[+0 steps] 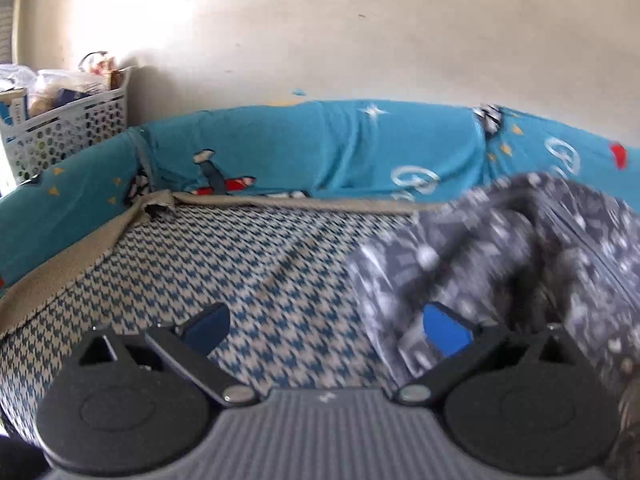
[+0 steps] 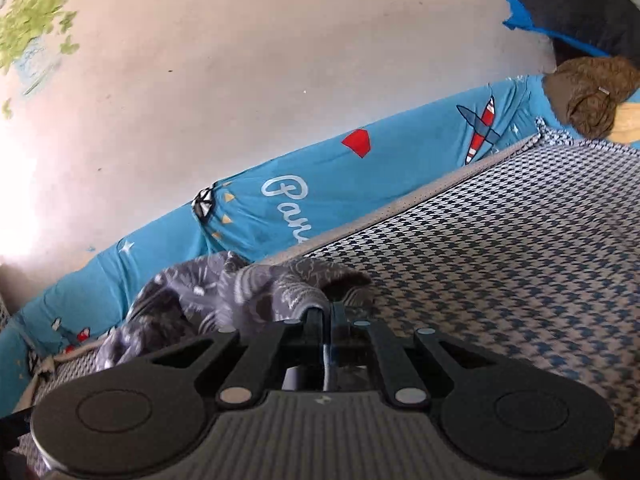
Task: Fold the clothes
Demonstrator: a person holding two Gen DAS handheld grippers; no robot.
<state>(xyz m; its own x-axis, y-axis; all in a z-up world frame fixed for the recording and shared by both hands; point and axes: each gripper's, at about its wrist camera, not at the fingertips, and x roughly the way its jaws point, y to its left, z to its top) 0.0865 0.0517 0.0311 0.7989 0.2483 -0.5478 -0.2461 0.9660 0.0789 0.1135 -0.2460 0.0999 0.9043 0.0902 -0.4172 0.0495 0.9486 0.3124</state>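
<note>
We note the right gripper (image 2: 325,312) has its jaws drawn together on an edge of the grey patterned garment (image 2: 240,292); the cloth bunches up at the fingertips and trails away to the left in the right wrist view, over the houndstooth mat (image 2: 500,264). We see the fabric pinched between the fingers (image 2: 316,320), with no visible gap. The left gripper (image 1: 326,326) stands wide apart, holding nothing: its left blue pad (image 1: 208,326) sits over bare mat (image 1: 248,264), its right pad (image 1: 446,330) lies against or just before the garment (image 1: 520,248), and we cannot tell whether it touches. In the left wrist view the garment is motion-blurred and fills the right side, rumpled and partly raised off the mat. The mat has a beige border (image 1: 72,264) and is ringed by a blue bolster (image 1: 280,148) printed with aeroplanes, stars and white script. Behind the bolster runs a pale wall (image 1: 360,32). We log a white perforated basket (image 1: 64,128) full of odds at far left of the left wrist view. In the right wrist view, a brown bundle (image 2: 592,92) sits beyond the mat's far corner, with a dark cushion (image 2: 572,12) above it and a green patch on the wall (image 2: 36,16) at upper left.
</note>
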